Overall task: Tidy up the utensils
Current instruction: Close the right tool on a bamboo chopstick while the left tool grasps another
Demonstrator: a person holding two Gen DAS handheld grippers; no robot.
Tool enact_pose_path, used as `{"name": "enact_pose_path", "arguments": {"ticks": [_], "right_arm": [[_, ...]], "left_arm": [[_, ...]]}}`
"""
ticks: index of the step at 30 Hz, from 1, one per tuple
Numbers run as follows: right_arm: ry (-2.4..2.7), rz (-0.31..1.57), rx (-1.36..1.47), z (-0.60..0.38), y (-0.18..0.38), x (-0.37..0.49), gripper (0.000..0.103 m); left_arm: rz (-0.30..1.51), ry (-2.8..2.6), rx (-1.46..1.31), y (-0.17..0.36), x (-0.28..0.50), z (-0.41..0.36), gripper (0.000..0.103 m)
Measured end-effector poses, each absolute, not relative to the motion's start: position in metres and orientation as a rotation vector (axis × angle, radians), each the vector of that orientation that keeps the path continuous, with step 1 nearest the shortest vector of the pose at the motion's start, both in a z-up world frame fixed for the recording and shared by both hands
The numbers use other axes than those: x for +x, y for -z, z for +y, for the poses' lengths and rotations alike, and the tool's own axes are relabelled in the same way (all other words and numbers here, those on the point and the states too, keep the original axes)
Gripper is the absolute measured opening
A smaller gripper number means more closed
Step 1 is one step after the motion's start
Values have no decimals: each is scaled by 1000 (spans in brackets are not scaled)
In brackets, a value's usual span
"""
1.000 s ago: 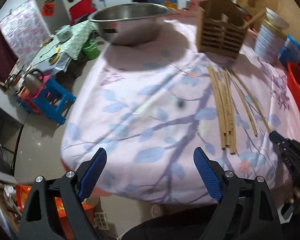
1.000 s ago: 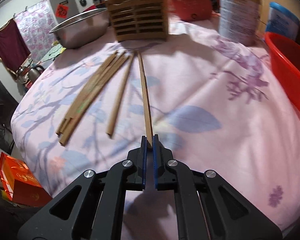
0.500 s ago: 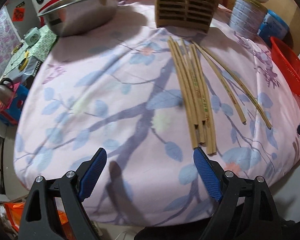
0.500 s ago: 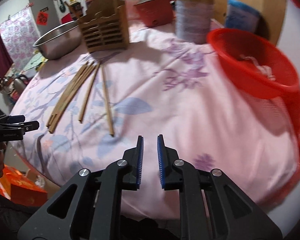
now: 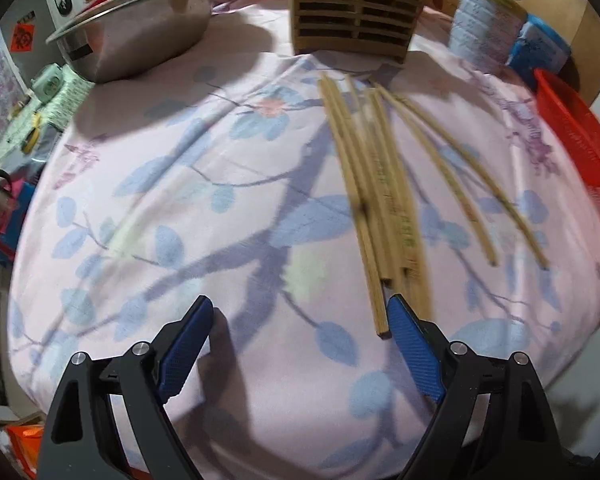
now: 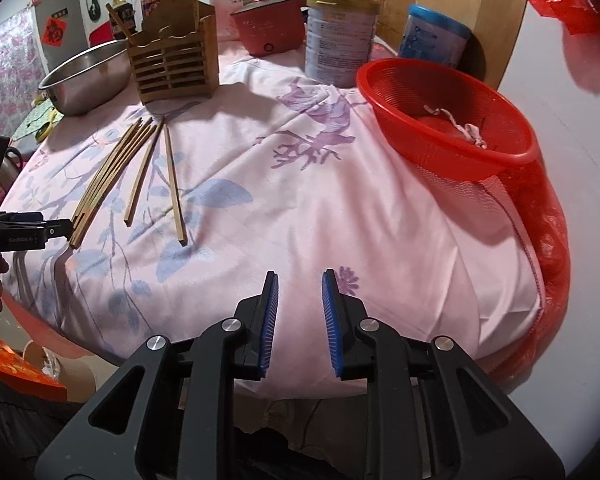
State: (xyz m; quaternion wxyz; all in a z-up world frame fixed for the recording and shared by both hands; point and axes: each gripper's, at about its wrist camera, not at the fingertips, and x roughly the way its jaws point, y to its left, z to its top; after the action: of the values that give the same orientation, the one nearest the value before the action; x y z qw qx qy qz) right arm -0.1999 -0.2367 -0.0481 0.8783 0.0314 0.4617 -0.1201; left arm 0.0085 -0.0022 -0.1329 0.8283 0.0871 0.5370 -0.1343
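Note:
Several wooden chopsticks [image 5: 380,200] lie in a bundle on the pink flowered tablecloth [image 5: 204,184], with two single ones [image 5: 460,196] fanned out to its right. A slatted wooden holder [image 5: 356,8] stands behind them. My left gripper [image 5: 300,332] is wide open and low over the cloth, its right finger [image 5: 412,344] just beside the bundle's near ends. In the right wrist view the bundle [image 6: 108,172] and the holder [image 6: 172,68] sit far left. My right gripper [image 6: 299,312] hovers over bare cloth well to their right, jaws opening with nothing between them. The left gripper [image 6: 40,228] shows at that view's left edge.
A steel bowl [image 6: 84,76] stands left of the holder. A tall tin [image 6: 340,40], a red pot [image 6: 268,28] and a blue tub [image 6: 432,40] line the back. A red mesh basket [image 6: 448,120] overhangs the table's right edge. The floor lies below the near rim.
My right gripper let go of the chopstick it pinched, drew back to the right and parted its jaws. My left gripper swung across and down to the bundle's near ends.

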Motion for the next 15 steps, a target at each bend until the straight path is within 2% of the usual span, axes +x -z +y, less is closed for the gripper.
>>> {"name": "enact_pose_path", "arguments": {"ticks": [4,7,10,13,15], "right_arm": [[252,958,63,-234,46,-196,24],[239,960,46,-228,46,-193,24],[226,960,28,-222,46,-189,24],[220,957,9,-219,44,-189,24],[219,955,-2,-219,43,-189,24]], "left_arm": [[1131,235,169,133,17,22,88],[1120,237,154,132,16,38,84],[1084,251,156,130,9,40,75],[1040,276,156,129,3,32,61],[1016,288,159,129,1,26,46]]}}
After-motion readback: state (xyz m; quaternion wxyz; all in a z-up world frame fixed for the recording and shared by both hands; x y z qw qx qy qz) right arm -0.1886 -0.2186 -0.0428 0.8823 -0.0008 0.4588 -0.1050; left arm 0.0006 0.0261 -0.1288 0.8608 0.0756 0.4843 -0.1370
